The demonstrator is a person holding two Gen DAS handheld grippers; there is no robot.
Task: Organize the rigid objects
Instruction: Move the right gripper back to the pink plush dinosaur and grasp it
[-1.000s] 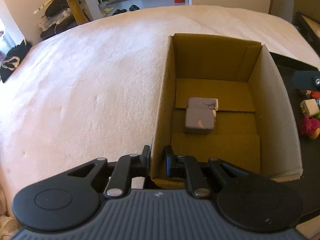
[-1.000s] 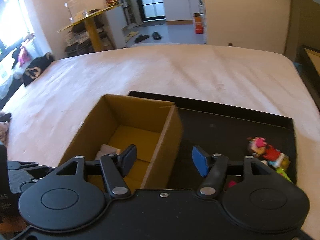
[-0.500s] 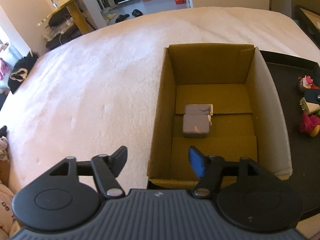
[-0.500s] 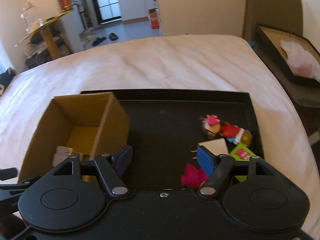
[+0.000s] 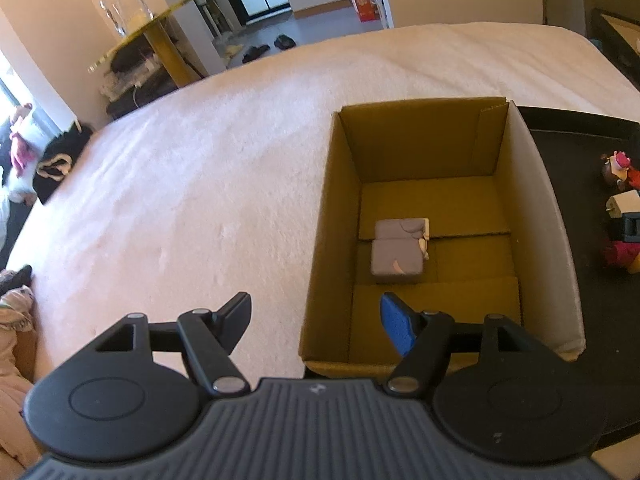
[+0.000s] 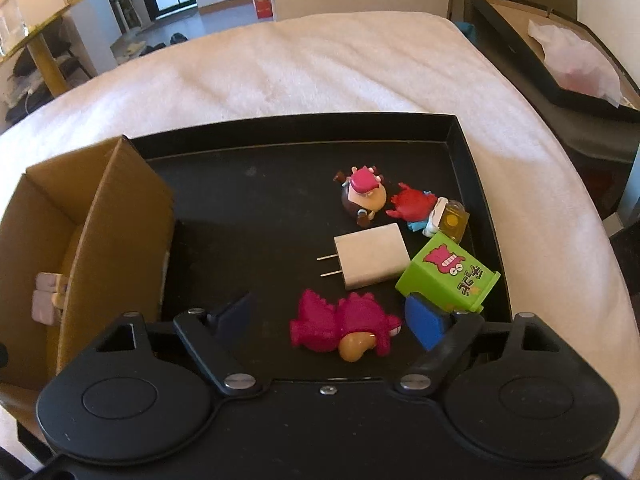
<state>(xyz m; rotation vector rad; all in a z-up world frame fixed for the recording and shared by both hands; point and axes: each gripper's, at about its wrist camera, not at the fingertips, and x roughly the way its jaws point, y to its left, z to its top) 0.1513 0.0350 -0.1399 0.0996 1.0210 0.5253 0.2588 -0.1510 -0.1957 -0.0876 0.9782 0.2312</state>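
An open cardboard box (image 5: 532,216) holds a grey block (image 5: 398,252) on its floor. My left gripper (image 5: 316,308) hovers at the box's near left corner. Its jaws are opening and straddle the left wall without touching it. On the black tray (image 6: 296,124) lie a white charger plug (image 6: 370,260), a green box (image 6: 448,276), a red figure (image 6: 412,206), a brown and pink figure (image 6: 362,194) and a magenta toy (image 6: 344,324). My right gripper (image 6: 328,312) is low over the tray. Its jaws are opening, with the magenta toy between them, pads clear.
Box (image 6: 116,220) and tray sit on a white bed cover (image 5: 180,200). A second black tray with crumpled paper (image 6: 560,60) stands beyond the bed's right edge. A side table with a glass jar (image 5: 124,4) and clutter on the floor lie beyond the far left.
My left gripper let go of the box's wall and opened wide. My right gripper swung right from the box to the toys, sank toward the tray and widened its jaws.
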